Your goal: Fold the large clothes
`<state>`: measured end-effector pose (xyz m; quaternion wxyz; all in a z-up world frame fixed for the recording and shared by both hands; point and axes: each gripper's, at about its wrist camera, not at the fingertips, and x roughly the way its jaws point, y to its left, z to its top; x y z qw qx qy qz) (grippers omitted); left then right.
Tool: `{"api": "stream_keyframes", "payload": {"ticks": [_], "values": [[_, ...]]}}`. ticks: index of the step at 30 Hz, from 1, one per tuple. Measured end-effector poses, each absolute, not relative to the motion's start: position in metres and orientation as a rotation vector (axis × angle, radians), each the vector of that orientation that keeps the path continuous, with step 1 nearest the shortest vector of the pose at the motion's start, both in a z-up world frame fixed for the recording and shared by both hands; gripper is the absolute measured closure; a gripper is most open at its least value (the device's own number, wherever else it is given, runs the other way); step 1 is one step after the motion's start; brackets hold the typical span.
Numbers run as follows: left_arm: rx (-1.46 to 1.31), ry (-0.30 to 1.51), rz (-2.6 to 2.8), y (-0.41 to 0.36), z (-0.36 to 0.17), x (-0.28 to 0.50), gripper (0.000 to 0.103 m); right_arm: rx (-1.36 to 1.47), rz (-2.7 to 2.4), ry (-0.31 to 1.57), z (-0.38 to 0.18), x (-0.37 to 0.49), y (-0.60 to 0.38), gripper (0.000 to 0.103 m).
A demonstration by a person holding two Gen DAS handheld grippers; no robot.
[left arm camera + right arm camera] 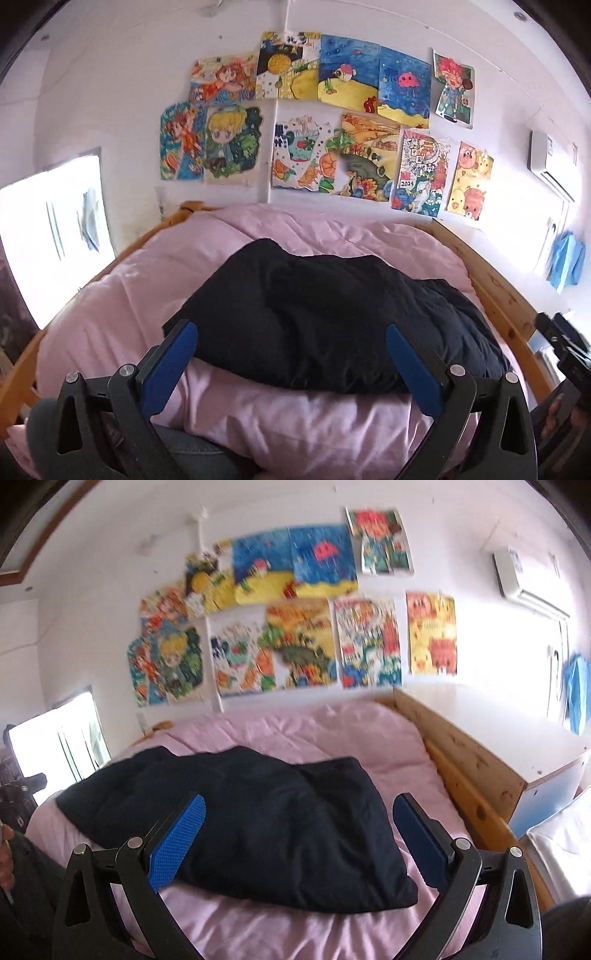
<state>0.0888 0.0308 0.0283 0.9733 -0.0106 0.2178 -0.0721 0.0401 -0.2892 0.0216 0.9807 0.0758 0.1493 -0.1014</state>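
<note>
Child's bedroom at home, wooden bed frame (495, 291), pink duvet (129, 295), colourful drawings (317, 122) taped on white wall, air conditioner (524, 579)

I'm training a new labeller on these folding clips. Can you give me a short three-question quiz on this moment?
1. True or false: the left gripper is clamped on the dark garment.
2. What does the garment lie on? A) bare wooden floor B) pink bedding C) white desk
3. Fill in: the right gripper has its jaws ____.

Key:
1. False; its jaws stand wide apart with nothing pinched.
2. B, the pink bedding inside the wooden bed frame.
3. Open.
</note>
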Motion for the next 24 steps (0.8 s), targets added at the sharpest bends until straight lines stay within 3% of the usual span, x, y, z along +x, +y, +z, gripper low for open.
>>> {"api": "stream_keyframes", "payload": {"ticks": [10,24], "values": [[0.112,0.433,-0.114,0.02,0.017,0.036,0.0,0.147,-0.136,0.18,0.037,-0.022,-0.248,0.003],[0.134,0.364,-0.133,0.026,0.007,-0.019,0.0,0.141,-0.088,0.267,0.004,-0.052,-0.213,0.003]]}}
